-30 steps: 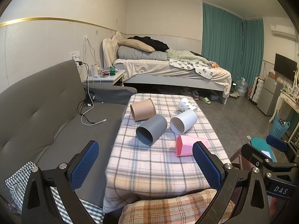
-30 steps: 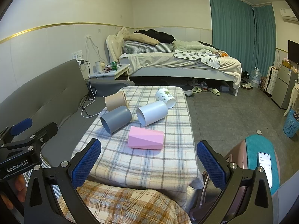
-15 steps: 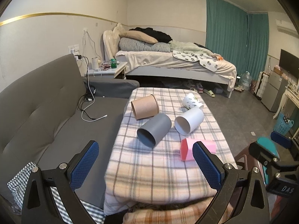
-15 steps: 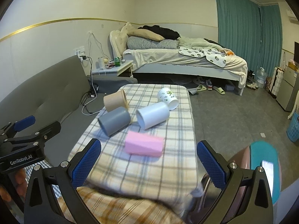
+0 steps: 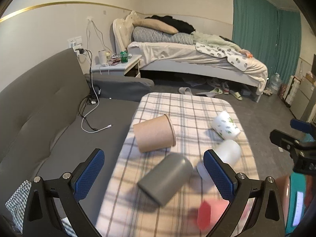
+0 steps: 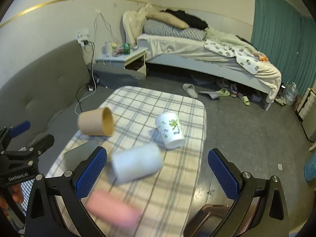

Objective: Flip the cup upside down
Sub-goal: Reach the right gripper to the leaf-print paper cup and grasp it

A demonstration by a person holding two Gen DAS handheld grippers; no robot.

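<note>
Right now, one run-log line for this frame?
phase: approach | left gripper: open, empty, over grey cup | right gripper: open, empty, over white cup | cups: all on their sides, none flipped

Two close, somewhat blurred wrist views over the plaid table [image 5: 183, 106], both toward the bed [image 6: 197, 57].

Dim room, motion-blurred foreground, fisheye edges
</note>
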